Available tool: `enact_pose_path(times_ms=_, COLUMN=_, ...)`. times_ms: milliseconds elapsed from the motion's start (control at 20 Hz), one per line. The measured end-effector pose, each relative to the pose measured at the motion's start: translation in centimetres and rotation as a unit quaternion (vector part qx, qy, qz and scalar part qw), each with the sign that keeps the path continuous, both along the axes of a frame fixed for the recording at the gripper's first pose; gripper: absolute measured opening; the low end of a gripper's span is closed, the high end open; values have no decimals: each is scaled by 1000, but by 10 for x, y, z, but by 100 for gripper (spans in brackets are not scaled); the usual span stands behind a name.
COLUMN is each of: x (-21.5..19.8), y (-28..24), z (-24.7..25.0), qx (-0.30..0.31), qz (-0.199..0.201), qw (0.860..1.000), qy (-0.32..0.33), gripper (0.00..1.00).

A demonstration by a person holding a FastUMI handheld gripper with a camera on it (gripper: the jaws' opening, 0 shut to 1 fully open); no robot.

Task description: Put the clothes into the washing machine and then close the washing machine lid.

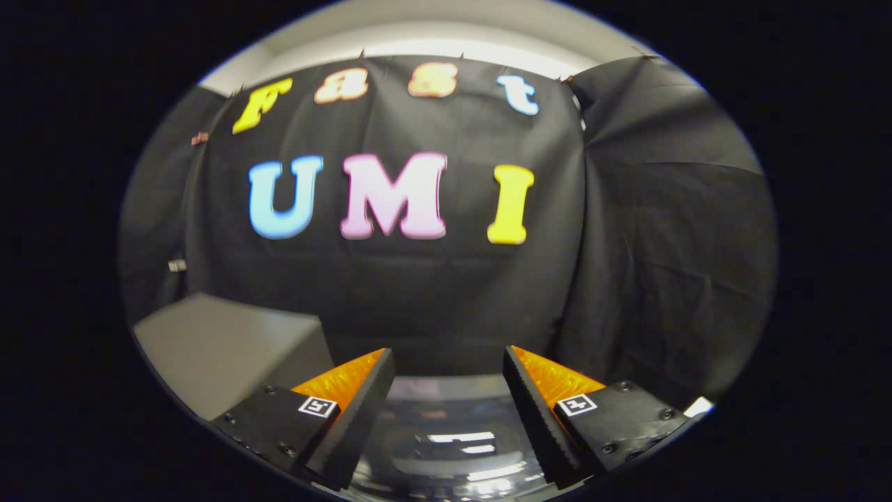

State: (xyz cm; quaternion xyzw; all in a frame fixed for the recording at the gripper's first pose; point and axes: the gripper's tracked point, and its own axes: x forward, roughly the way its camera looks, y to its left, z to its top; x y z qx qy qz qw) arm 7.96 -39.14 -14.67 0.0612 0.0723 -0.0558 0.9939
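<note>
Gripper (448, 390) fingers spread wide, holding nothing. Glossy washing machine lid (453, 446) below, between fingers at 6 o'clock, looks closed. Clothes likely inside; task judged near finished. Grey box (223, 341) at 8 o'clock.

Far background: black cloth wall (446, 293), hung in creased panels, standing beyond the parted fingers of the gripper (446, 362), which hold nothing. A separate fold of the cloth (669, 230) closes the right side. Left, nearer: a plain grey box (223, 341), its top face tilted. Above the cloth: a pale ceiling strip (418, 28). Two small clips (177, 265) sit on the left panel.
</note>
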Motion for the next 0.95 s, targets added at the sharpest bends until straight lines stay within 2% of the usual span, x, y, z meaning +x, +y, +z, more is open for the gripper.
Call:
enact_pose_path(times_ms=200, x=-37, y=46, z=53, qx=14, qz=15, qw=999, qy=-27, gripper=99)
enact_pose_path(times_ms=400, x=-45, y=95, z=35, qx=10, qz=52, qw=998, qy=-28, gripper=98)
enact_pose_path(times_ms=950, x=-37, y=110, z=33, qx=-25, qz=79, qw=996, qy=-22, gripper=98)
